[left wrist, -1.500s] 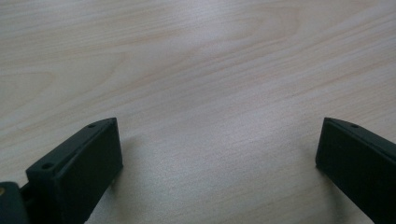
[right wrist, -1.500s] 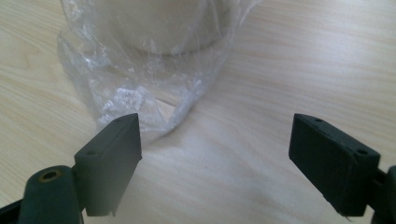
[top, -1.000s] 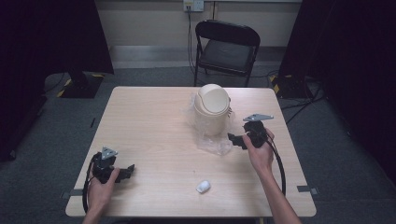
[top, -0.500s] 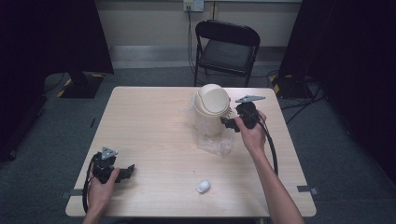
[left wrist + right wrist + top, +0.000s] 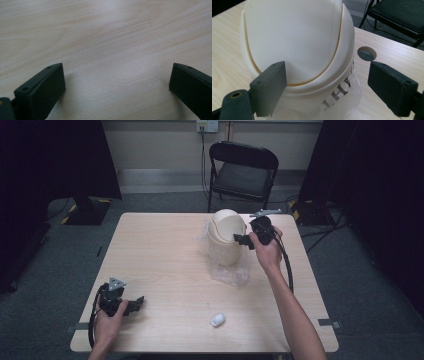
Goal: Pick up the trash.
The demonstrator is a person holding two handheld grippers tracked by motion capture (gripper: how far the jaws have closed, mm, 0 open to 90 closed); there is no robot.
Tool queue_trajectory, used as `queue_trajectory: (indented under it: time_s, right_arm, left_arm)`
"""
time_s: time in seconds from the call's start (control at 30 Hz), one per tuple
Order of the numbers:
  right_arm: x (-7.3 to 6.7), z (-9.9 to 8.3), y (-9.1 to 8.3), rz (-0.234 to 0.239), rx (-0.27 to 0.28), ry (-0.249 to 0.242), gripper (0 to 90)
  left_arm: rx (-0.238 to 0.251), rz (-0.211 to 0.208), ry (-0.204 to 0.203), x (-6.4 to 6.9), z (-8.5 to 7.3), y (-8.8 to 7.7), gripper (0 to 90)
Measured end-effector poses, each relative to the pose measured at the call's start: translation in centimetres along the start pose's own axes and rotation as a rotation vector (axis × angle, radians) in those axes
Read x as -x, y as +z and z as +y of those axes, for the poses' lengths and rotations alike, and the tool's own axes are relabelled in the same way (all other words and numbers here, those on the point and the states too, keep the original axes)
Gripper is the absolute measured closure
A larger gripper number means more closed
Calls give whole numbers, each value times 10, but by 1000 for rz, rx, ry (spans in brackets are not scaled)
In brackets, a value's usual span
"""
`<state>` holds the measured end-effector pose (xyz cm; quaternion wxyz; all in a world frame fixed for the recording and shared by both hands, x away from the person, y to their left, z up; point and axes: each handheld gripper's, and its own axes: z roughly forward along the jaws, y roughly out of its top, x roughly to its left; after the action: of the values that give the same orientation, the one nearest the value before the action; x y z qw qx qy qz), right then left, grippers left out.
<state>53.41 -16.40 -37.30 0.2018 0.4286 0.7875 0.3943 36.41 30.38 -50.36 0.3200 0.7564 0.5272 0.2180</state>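
Note:
A cream bin with a domed swing lid (image 5: 226, 227) stands at the far middle of the table, its lower part wrapped in a clear plastic bag (image 5: 231, 270). My right gripper (image 5: 240, 240) is open at the bin's right side, level with the lid. In the right gripper view the lid (image 5: 294, 37) sits close ahead of the right gripper (image 5: 327, 87), whose jaws stand wide apart, one in front of the lid's lower edge. The bag (image 5: 337, 98) carries printed letters. My left gripper (image 5: 135, 304) rests open near the front left; the left gripper (image 5: 116, 85) has bare wood between its jaws.
A small white object (image 5: 216, 320) lies near the table's front edge. A round cable hole (image 5: 367, 53) is in the tabletop behind the bin. A black folding chair (image 5: 243, 170) stands beyond the far edge. The table (image 5: 160, 250) is pale wood.
My right gripper has moved away from me and up, from beside the bag to the bin's lid. The left gripper has stayed put.

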Motion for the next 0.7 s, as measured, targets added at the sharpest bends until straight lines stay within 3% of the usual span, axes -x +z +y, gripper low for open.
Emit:
queue_trajectory:
  time_s: [0.17, 0.33, 0.57, 0.7]
  right_arm:
    - [6, -4, 10, 29, 7, 52, 147]
    - [4, -3, 12, 9, 6, 42, 145]
    - [5, -5, 23, 24, 0, 94, 144]
    - [5, -5, 25, 19, -2, 90, 142]
  left_arm:
    - [0, 0, 0, 0, 0, 0, 0]
    - [0, 0, 0, 0, 0, 0, 0]
    - [0, 0, 0, 0, 0, 0, 0]
    - [0, 0, 0, 0, 0, 0, 0]
